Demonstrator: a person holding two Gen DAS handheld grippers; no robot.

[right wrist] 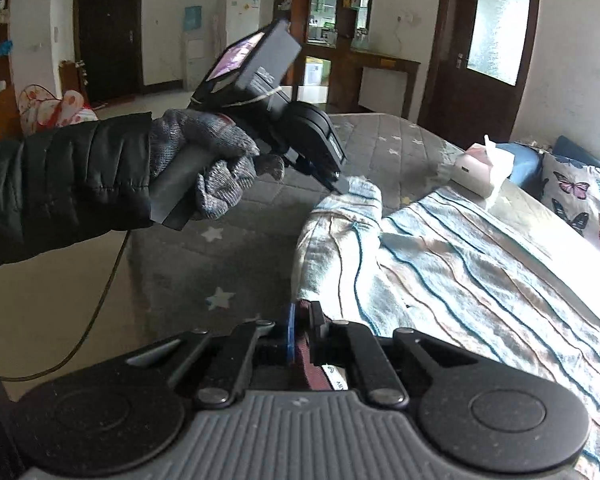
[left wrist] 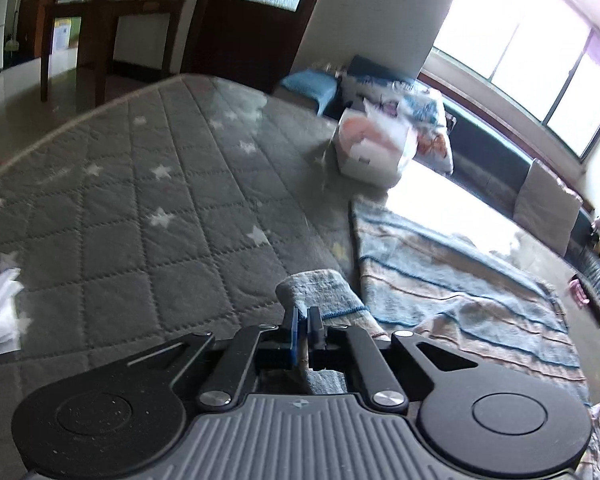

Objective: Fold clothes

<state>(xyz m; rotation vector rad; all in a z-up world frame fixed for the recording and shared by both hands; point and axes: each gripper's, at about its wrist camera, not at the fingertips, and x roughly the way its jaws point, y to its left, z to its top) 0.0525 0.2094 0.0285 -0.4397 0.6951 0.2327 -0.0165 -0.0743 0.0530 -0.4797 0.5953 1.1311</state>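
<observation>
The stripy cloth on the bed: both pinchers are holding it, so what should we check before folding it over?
1. Left gripper shut on the stripy cloth: ok, a corner bunches up between its pads.
2. Right gripper shut on the cloth: ok, a dark red hem edge with a label sits in the jaws.
3. Rest of the cloth flat: not ok, it is wrinkled.
4. Space on the grey star quilt beside the cloth: ok.
5. Tissue pack away from the cloth: cannot tell, it sits close to the far edge.
6. Far edge of the cloth: cannot tell, window glare hides it.
</observation>
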